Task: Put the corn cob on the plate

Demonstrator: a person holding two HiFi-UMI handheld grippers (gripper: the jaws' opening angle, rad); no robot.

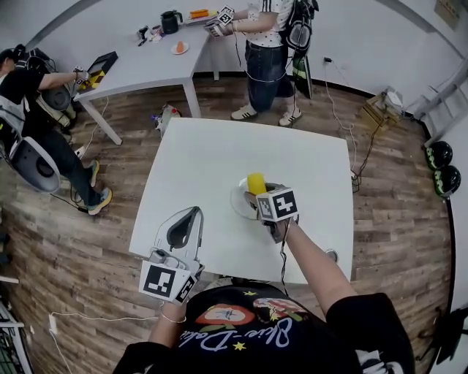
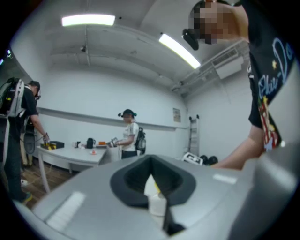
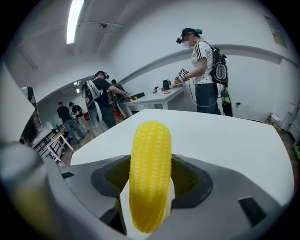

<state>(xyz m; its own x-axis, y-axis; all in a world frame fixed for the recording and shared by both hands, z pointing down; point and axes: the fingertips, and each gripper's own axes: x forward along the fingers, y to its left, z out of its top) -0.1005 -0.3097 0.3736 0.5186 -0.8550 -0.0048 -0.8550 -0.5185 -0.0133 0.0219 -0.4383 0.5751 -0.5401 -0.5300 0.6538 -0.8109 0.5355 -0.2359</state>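
A yellow corn cob (image 1: 256, 182) stands upright between the jaws of my right gripper (image 1: 257, 193), which is shut on it. In the head view it hangs just over a white plate (image 1: 237, 199) near the middle of the white table (image 1: 212, 161). The right gripper view shows the corn cob (image 3: 150, 173) filling the gap between the jaws of the right gripper (image 3: 149, 197); the plate is hidden there. My left gripper (image 1: 191, 215) hovers at the table's front left edge. In the left gripper view the left gripper (image 2: 153, 190) is shut on nothing and points up at the room.
A second white table (image 1: 146, 58) at the back holds a black kettle (image 1: 171, 21) and a small plate with something orange (image 1: 180, 47). One person (image 1: 267, 51) stands beside it, another (image 1: 29, 109) sits at the left. A cable (image 1: 351, 139) runs past the right edge.
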